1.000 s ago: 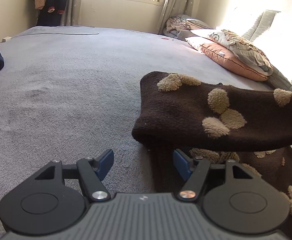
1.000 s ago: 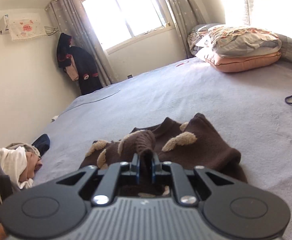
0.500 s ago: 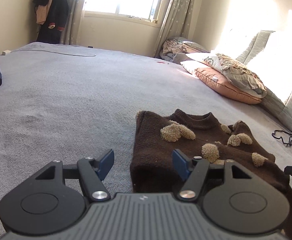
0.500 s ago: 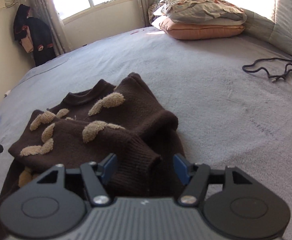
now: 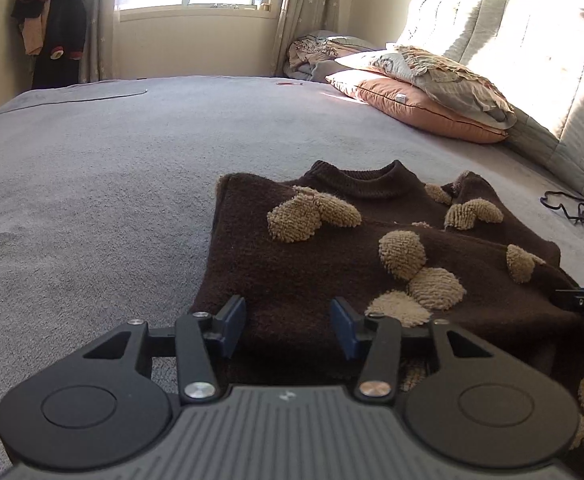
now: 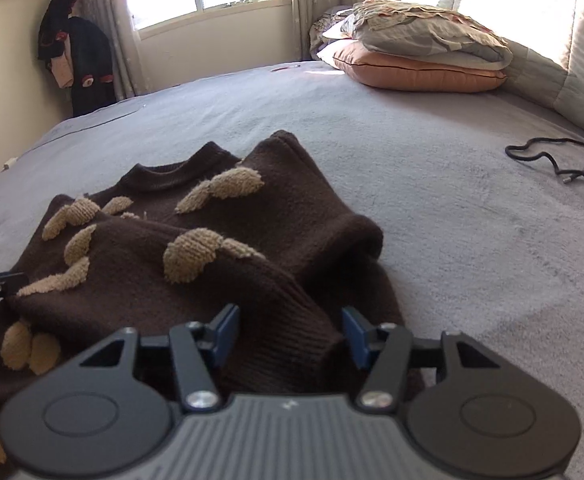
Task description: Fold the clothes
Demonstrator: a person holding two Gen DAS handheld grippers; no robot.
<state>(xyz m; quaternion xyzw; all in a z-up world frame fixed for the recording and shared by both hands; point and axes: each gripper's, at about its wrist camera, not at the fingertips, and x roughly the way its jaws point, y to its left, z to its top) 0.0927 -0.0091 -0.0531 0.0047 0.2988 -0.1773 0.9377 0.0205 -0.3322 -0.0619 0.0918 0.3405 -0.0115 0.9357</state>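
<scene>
A dark brown sweater (image 5: 332, 264) with tan fuzzy patches lies on the grey bed, both sleeves folded across its front, collar away from me. It also shows in the right wrist view (image 6: 195, 240). My left gripper (image 5: 287, 330) is open and empty, low over the sweater's left lower part. My right gripper (image 6: 289, 334) is open, its jaws standing either side of the folded sleeve's ribbed cuff (image 6: 292, 320) without closing on it. Each gripper's tip shows at the edge of the other's view.
The grey bed cover (image 5: 91, 184) stretches left and ahead. Stacked pillows (image 5: 424, 92) and a padded headboard (image 5: 540, 64) are at the right. A black cable (image 6: 560, 158) lies on the bed to the right. Dark clothes (image 6: 75, 64) hang by the window.
My right gripper let go of the sleeve it held up and laid it across the sweater, then opened. My left gripper moved closer over the sweater and stayed open.
</scene>
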